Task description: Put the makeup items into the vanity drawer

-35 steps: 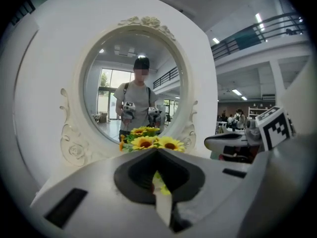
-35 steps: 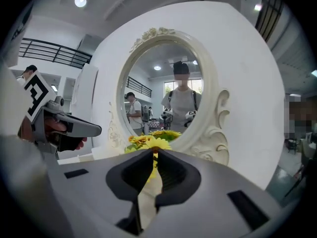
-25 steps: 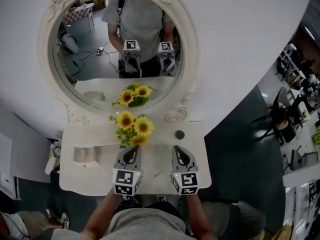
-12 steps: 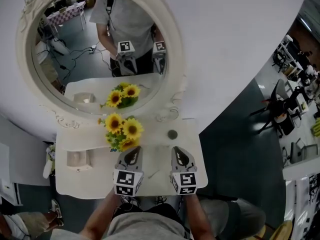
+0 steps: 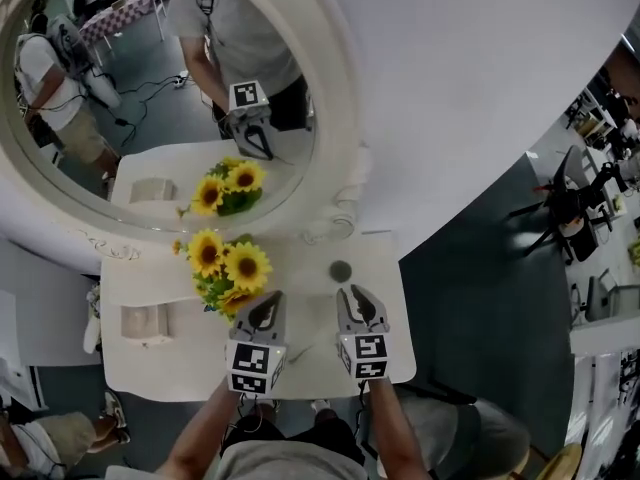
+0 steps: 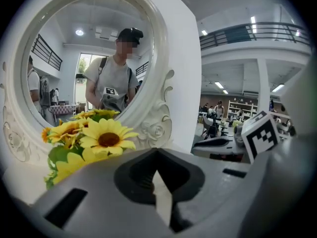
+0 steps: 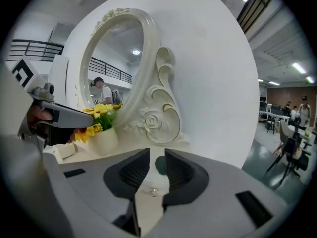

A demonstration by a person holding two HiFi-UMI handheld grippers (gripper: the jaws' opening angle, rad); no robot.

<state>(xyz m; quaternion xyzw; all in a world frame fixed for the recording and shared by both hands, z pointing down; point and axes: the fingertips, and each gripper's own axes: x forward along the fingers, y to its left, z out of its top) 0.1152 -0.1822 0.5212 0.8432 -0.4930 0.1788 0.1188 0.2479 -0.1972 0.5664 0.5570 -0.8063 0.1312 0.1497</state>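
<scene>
Hovering low over the counter (image 5: 300, 273), both grippers seemed to be at the reaching step: the left gripper (image 5: 264, 303) had its jaws pressed together on nothing, and the right gripper (image 5: 354, 298) was opening its jaws, only a narrow gap, also empty. A dark pot (image 5: 340, 269) stood on the counter just ahead of the right jaws, no drawer in sight. Next, I judge, these jaws must widen and advance around it.
</scene>
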